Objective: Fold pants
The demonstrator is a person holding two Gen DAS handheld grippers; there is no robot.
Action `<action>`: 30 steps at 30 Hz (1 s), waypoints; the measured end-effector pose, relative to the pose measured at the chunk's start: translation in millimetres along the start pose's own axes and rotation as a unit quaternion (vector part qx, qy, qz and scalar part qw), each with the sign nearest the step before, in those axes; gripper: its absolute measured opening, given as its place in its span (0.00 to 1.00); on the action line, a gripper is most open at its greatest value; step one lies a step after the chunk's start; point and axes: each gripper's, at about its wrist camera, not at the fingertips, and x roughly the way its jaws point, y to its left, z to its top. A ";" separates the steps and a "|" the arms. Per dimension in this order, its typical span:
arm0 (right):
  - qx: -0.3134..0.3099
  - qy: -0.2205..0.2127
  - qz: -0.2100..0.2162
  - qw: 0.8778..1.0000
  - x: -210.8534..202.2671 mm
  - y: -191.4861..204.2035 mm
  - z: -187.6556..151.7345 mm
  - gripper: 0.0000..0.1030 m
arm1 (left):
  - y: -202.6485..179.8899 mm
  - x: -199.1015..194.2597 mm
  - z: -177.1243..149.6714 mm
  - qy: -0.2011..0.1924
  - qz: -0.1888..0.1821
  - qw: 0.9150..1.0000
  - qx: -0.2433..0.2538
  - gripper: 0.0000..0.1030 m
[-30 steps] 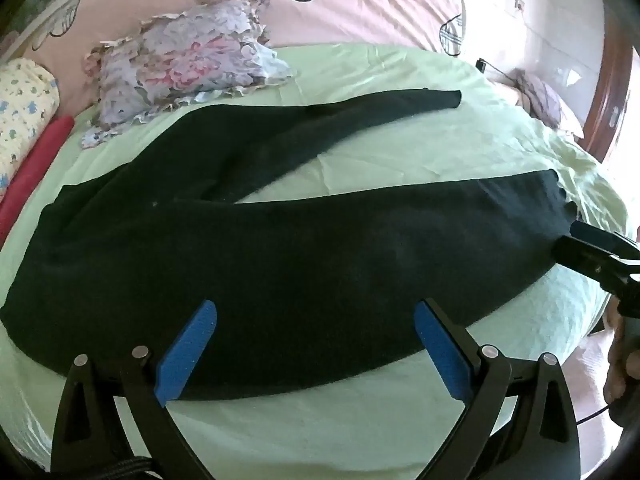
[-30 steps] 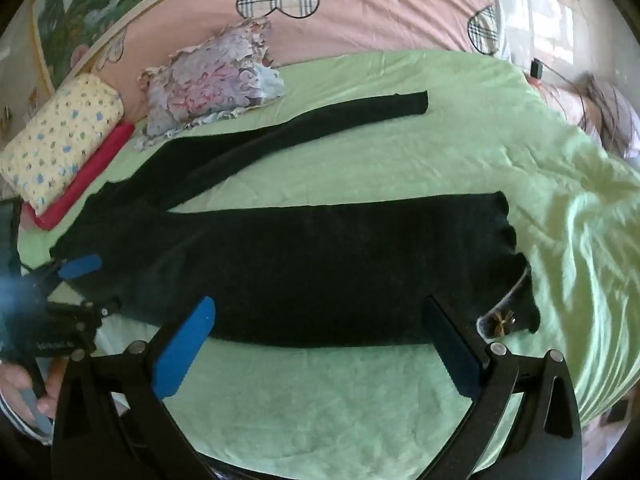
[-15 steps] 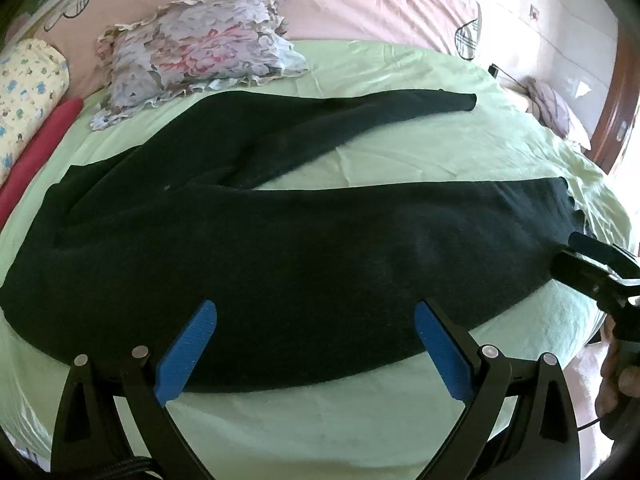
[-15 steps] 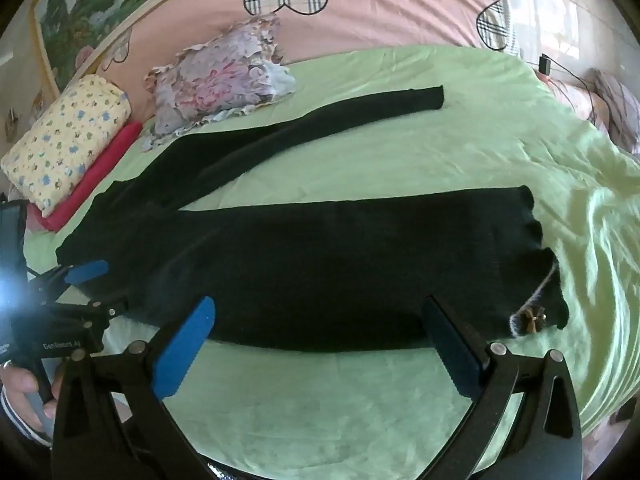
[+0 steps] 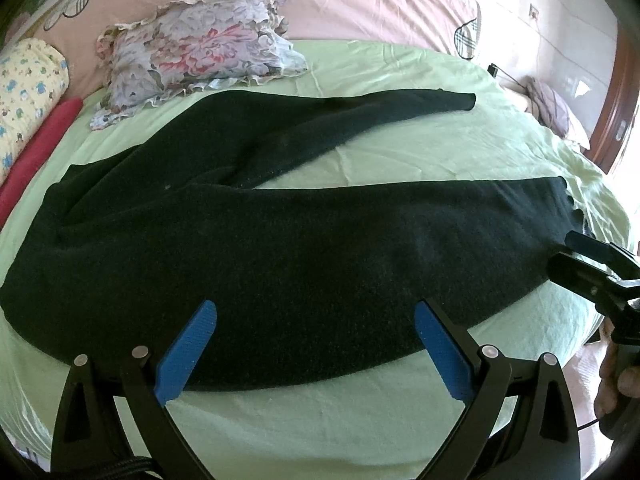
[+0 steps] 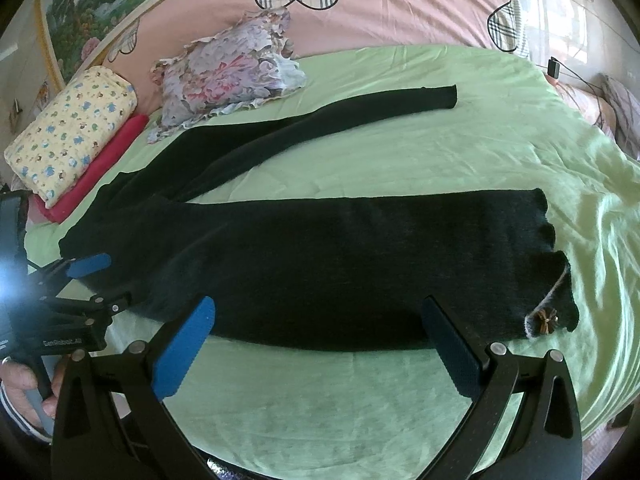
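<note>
Black pants (image 5: 280, 248) lie spread flat on a green bedsheet, legs splayed in a V; they also show in the right wrist view (image 6: 340, 260). The waistband with a small bow (image 6: 545, 317) is at the right end there. My left gripper (image 5: 316, 322) is open, its blue pads over the near edge of the pants. My right gripper (image 6: 318, 322) is open, just in front of the near edge of the pants. The right gripper also shows in the left wrist view (image 5: 576, 258) by the waistband end. The left gripper shows in the right wrist view (image 6: 94, 280) at the pants' left end.
A floral pillow (image 6: 228, 76), a yellow patterned pillow (image 6: 72, 132) and a red roll (image 6: 100, 168) lie at the far left of the bed. A pink quilt (image 6: 400, 8) lines the back. The bed edge drops off at the right.
Both grippers have moved closer to the pants, which now fill more of each view. The pants have not moved.
</note>
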 end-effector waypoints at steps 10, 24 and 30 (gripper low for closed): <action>-0.001 0.001 0.002 1.000 0.8 1.9 0.9 1.00 | 1.3 0.3 -0.1 0.001 -0.002 1.000 -0.002 0.97; 0.004 -0.002 0.004 1.000 -0.6 2.6 2.7 1.00 | 4.6 2.3 1.3 0.004 -0.005 1.000 -0.006 0.97; 0.010 0.001 0.006 1.000 0.5 0.9 5.4 1.00 | 10.0 4.6 2.5 0.007 -0.011 1.000 -0.015 0.97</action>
